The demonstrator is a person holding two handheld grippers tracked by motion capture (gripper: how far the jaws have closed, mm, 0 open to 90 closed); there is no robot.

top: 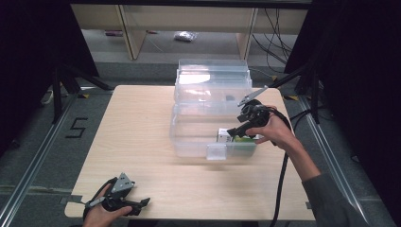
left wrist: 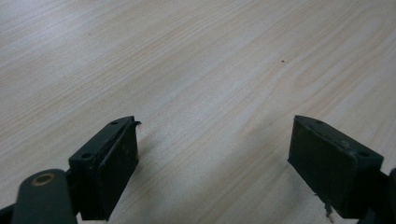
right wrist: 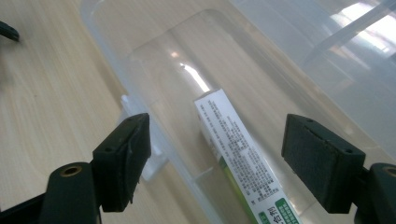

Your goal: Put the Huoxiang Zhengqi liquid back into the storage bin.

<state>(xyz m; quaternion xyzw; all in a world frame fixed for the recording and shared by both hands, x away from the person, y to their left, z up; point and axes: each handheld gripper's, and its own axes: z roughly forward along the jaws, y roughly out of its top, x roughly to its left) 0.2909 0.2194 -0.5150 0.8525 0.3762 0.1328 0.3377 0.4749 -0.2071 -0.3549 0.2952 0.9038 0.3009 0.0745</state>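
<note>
1. The jaws of the left gripper (left wrist: 215,163) are seen standing wide apart in its own view, with nothing between them but bare wood grain.
2. In the high view, the left gripper (top: 142,203) is held low at the near left corner of the table (top: 137,137), its jaws pointing along the front edge and well apart from everything else.
3. The jaws of the right gripper (right wrist: 217,163) are likewise spread wide; no pad is pressed on anything.
4. Between those open jaws, lower down, a small white and green carton (right wrist: 240,158) is seen lying flat on the floor of a clear plastic bin (right wrist: 140,46), printed side up, touched by neither pad.
5. In the high view, the right gripper (top: 234,132) is held over the near right part of the clear plastic bin (top: 189,142), just above the carton (top: 231,137), which lies close to the bin's front wall.
6. The bin stands on the right half of the table, with its clear lid (top: 213,78) hinged open and tilted up behind it at the far edge.
7. Beyond the table, grey floor and the legs of wooden furniture are visible.
</note>
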